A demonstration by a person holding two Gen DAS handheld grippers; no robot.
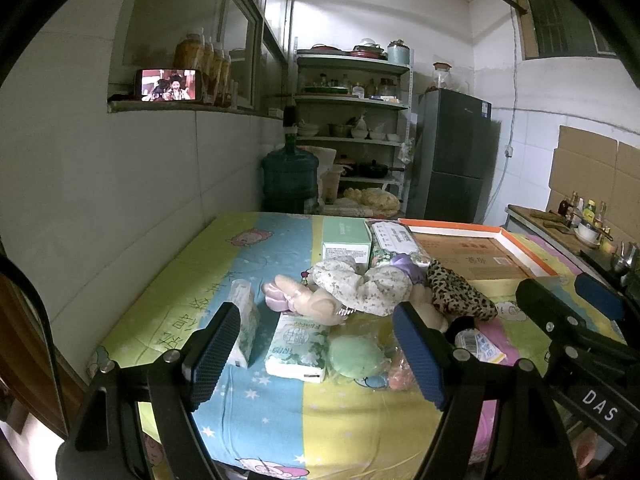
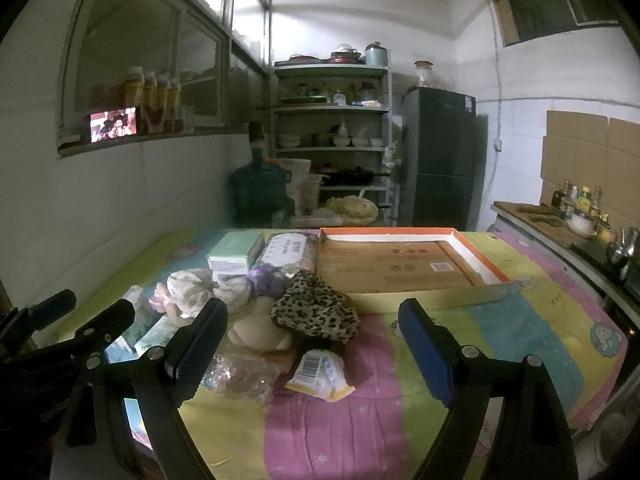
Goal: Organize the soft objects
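A pile of soft things lies mid-table: a floral scrunchie (image 1: 356, 284), a leopard scrunchie (image 1: 456, 292) (image 2: 316, 308), a purple scrunchie (image 2: 266, 278), beige plush pieces (image 1: 316, 304) (image 2: 256, 330), a green round pad in plastic (image 1: 354, 356), tissue packs (image 1: 298, 346) and a small wipes pack (image 2: 320, 374). My left gripper (image 1: 318, 354) is open and empty, just before the tissue pack and green pad. My right gripper (image 2: 312, 350) is open and empty, with the wipes pack between its fingers' line. An empty shallow cardboard tray (image 2: 404, 264) lies beyond.
A colourful cartoon sheet (image 1: 276, 412) covers the table. A green box (image 1: 346, 238) and a patterned packet (image 1: 396, 242) lie behind the pile. A wall runs along the left; a water jug (image 1: 290, 176), shelves and a fridge (image 1: 454, 152) stand behind. A counter (image 2: 560, 220) is at right.
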